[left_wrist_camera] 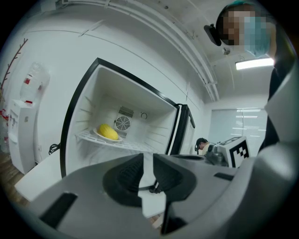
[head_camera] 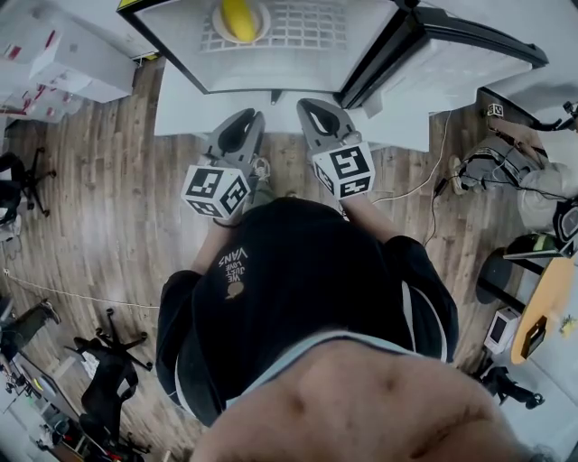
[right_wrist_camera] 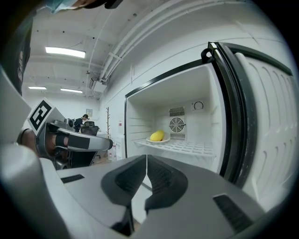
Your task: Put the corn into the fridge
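The yellow ear of corn (head_camera: 237,18) is lying on a small white round plate (right_wrist_camera: 164,140), which is sitting on the white wire shelf (head_camera: 316,27) inside the open white fridge (right_wrist_camera: 196,84). Judged from that, the placing itself is looking done, and what is remaining is probably the shutting of the fridge's black-edged door (head_camera: 433,54), which is standing swung out at the far right.

Both tools are hovering side by side in front of the opening, near the person and well apart from the shelf. The left gripper (left_wrist_camera: 148,156) is showing a narrow gap between its jaws, released, with nothing caught in it. The right gripper (right_wrist_camera: 145,158) is clenched, its jaw tips meeting on nothing.

The corn is lying ahead of and beyond both sets of jaws, toward the left part of the shelf, so it is lining up more with the left gripper than with the right. Its long axis is appearing to run roughly from near to far in the head view, though the frame edge is cutting off its far end, so I am only guessing there.

The door is lying to the right of the right gripper, which is the nearer of the two to it; any push on the door is therefore falling more naturally to that hand.
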Demonstrator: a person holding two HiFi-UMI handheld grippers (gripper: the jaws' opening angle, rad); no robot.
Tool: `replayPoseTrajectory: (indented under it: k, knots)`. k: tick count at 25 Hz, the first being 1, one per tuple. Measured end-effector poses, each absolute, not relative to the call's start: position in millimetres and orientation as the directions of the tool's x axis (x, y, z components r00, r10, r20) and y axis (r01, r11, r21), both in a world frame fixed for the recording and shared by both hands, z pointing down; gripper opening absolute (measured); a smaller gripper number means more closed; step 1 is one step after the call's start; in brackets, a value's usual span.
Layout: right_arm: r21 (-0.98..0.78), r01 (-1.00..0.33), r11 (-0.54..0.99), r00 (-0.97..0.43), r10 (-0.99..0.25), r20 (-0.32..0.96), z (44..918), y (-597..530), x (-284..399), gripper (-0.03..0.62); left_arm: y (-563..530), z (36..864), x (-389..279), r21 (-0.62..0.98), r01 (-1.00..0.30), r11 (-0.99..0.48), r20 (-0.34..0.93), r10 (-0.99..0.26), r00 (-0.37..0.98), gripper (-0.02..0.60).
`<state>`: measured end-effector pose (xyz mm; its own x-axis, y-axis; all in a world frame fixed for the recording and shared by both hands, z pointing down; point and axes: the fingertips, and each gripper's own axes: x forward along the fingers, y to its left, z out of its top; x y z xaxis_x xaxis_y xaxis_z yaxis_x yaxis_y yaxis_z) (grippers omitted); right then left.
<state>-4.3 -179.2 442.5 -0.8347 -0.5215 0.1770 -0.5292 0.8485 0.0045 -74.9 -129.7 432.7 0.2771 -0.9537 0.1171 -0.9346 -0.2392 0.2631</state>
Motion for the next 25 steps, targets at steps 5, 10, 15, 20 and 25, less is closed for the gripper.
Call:
replayPoseTrajectory:
  k: [5,10,15,20,25]
  knots:
    - [-0.004,-0.525,0.851,-0.837,-0.516,0.184,446.6,-173.0,0.2,0.017,-124.9,436.9,-71.9,0.273,-0.935,-0.226,0.117,-0.957,0.265,0.071]
    - [-0.006,-0.527,0.85,-0.834,-0.516,0.195,450.6,-167.5,5.4,0.017,-120.2,440.8,-69.1,0.283,-0.934,-0.217,0.125,-0.957,0.26,0.071]
    - [-0.005,-0.527,0.85,-0.832,-0.514,0.207,454.3,-163.1,9.4,0.017,-116.8,442.2,-65.0,0.29,-0.932,-0.219,0.127,-0.956,0.264,0.071]
    - [0.004,-0.52,0.854,-0.833,-0.508,0.22,457.6,-160.6,10.5,0.014,-114.0,446.5,-63.5,0.295,-0.931,-0.217,0.135,-0.955,0.265,0.071]
    - [0.011,-0.512,0.859,-0.835,-0.5,0.228,460.2,-158.2,9.3,0.012,-112.0,448.9,-64.7,0.297,-0.931,-0.213,0.141,-0.954,0.263,0.071]
